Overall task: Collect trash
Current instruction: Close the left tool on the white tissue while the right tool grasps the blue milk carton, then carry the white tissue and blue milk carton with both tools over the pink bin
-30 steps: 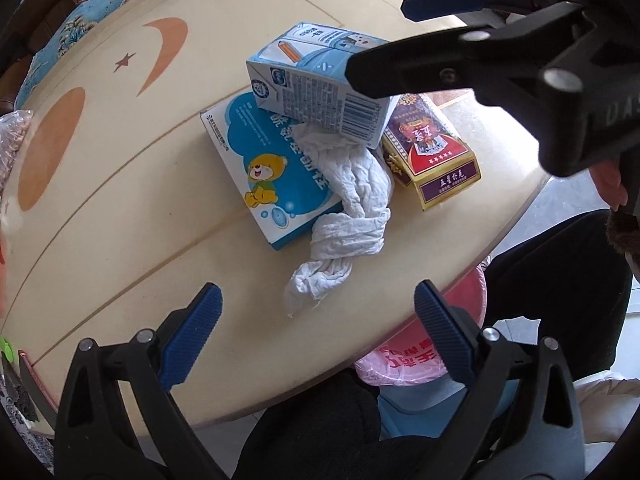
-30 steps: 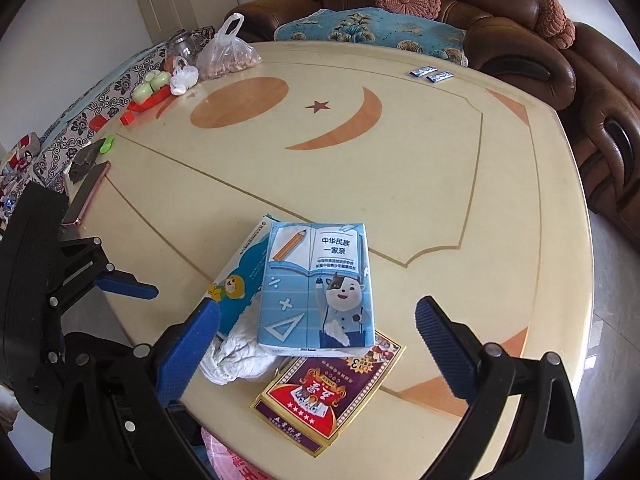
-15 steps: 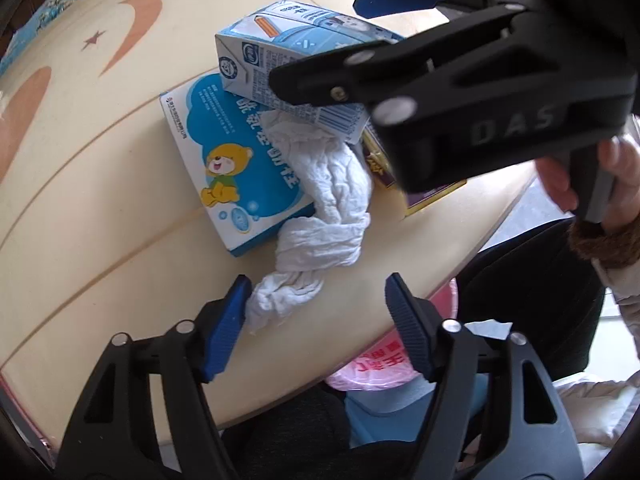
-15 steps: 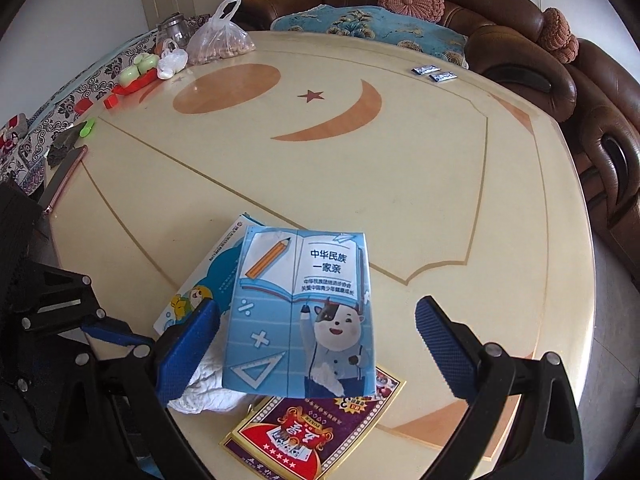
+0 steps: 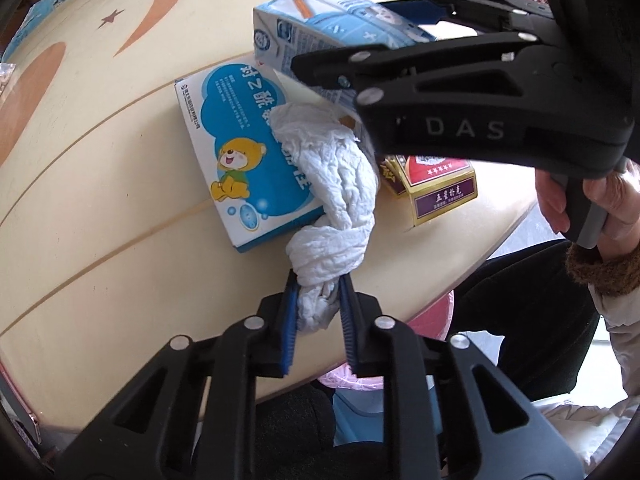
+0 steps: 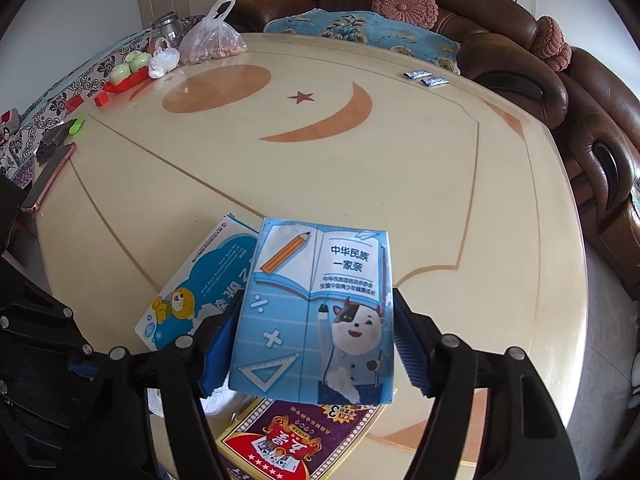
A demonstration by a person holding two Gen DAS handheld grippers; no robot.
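Note:
A crumpled white tissue lies twisted over a flat blue box with a bear on it on the cream table. My left gripper is shut on the tissue's near end, close to the table's edge. A blue milk carton rests tilted on the bear box and on a red and purple card box. My right gripper straddles the carton, its jaws closing, and both pads meet the carton's sides. In the left wrist view it reaches in from the right over the carton.
A pink-lined bin stands below the table's edge by the person's dark trousers. At the far left of the table lie a phone, a plastic bag and small items. Two sachets lie at the back. A brown sofa runs behind.
My left jaws have closed from wide open onto the tissue's end. The right gripper has come down a little and its jaws have closed in on the milk carton.

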